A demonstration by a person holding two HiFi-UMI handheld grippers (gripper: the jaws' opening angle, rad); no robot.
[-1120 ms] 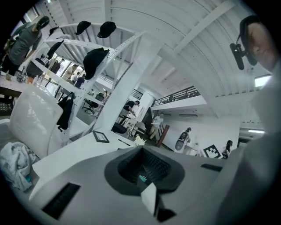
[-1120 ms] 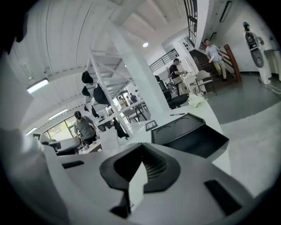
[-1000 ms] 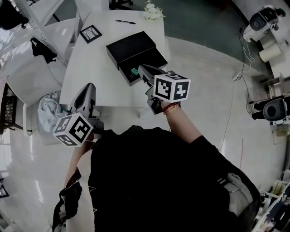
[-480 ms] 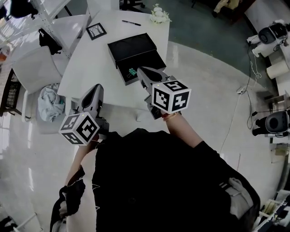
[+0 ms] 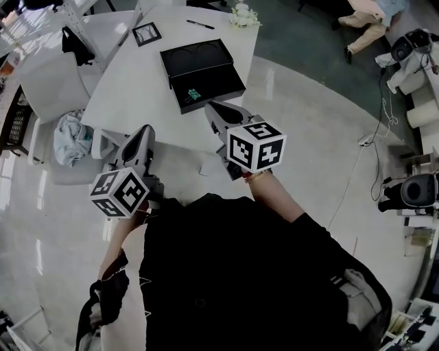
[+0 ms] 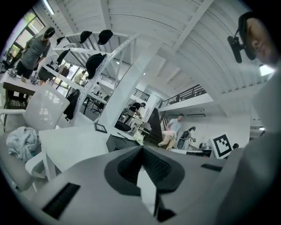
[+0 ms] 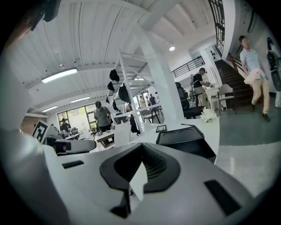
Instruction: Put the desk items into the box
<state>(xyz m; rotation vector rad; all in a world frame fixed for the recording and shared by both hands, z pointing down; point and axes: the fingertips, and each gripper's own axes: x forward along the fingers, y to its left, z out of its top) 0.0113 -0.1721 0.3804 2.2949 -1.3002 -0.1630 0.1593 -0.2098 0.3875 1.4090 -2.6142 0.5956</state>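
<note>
A black box (image 5: 206, 81) lies open on the white table (image 5: 137, 82), its lid (image 5: 194, 55) standing behind the tray. A small teal item (image 5: 193, 94) rests inside the tray. Farther back are a black pen (image 5: 200, 25), a small picture frame (image 5: 147, 33) and white flowers (image 5: 244, 14). My right gripper (image 5: 211, 108) hovers shut and holds nothing, just off the table's near edge, short of the box. My left gripper (image 5: 142, 130) is also shut with nothing in it, at the near edge left of the box. The right gripper view shows the box (image 7: 182, 136) ahead.
A white chair (image 5: 51, 103) with a crumpled cloth (image 5: 72, 147) stands left of the table. A shelf frame with dark hats (image 6: 94, 61) rises behind it. A person (image 5: 370, 20) sits at the far right, and equipment and cables lie on the floor (image 5: 384, 103) there.
The table and box have slid up and away in the head view. My right gripper, earlier over the box tray, now sits back at the table's near edge. The left one stays low.
</note>
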